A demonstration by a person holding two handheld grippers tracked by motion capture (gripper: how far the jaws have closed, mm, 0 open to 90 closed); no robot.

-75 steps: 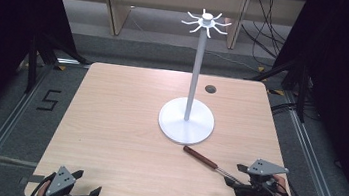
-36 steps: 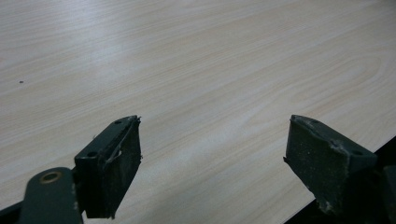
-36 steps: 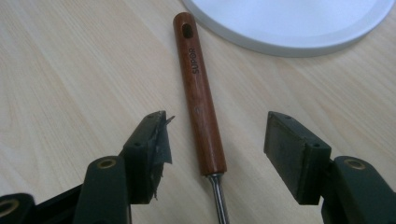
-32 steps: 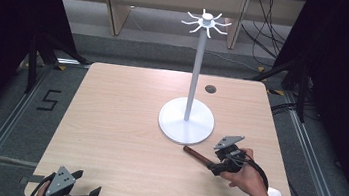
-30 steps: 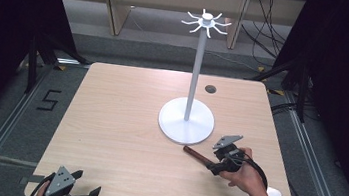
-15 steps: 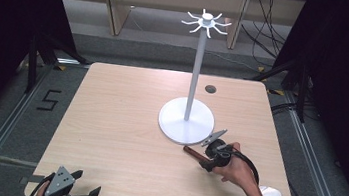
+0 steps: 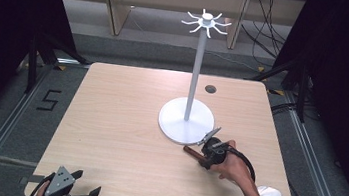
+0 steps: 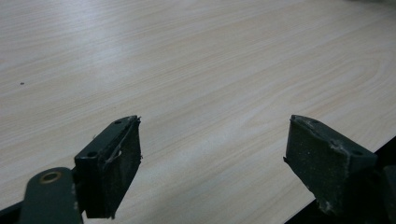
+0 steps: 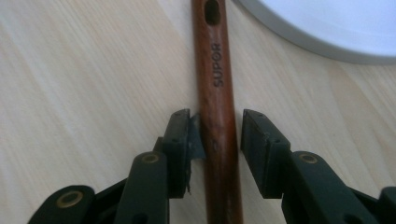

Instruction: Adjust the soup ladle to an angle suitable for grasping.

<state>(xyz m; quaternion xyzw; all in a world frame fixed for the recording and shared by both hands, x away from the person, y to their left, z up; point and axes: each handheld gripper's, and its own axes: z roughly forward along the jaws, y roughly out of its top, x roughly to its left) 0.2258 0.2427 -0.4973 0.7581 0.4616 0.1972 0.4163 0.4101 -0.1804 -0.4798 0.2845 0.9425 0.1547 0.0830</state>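
Wooden handle (image 9: 218, 121), brown and stamped SUPOR, with an oval hanging hole near its far end, lies flat on the table (image 7: 124, 122), just beside the round white base of the hanging stand (image 7: 185, 121). In the high view it lies at the right front of that base; what is at its other end cannot be told.

Step in hand: taking hold of the handle. The right gripper (image 9: 215, 135) is set astride it with one jaw on each side. The jaws have just been closing with the handle between them. The left-hand pad appears to touch the wood; a narrow gap remains at the right-hand pad, so the grip is judged not yet made.

The left gripper (image 8: 210, 140) sits at the near left edge of the table, jaws wide apart, nothing between them, bare wood beneath.

Next move, as judged: close the remaining gap until both pads bear on the handle, then lift it clear of the base. The hole suggests it is meant for one of the hooks at the top of the stand; the lift must be kept level to avoid the handle pivoting in the pads.

Change from the earliest frame: the right hand was then at the right front edge, behind the handle's near end; it is now forward and over the handle. The handle, stand and left gripper are unmoved.
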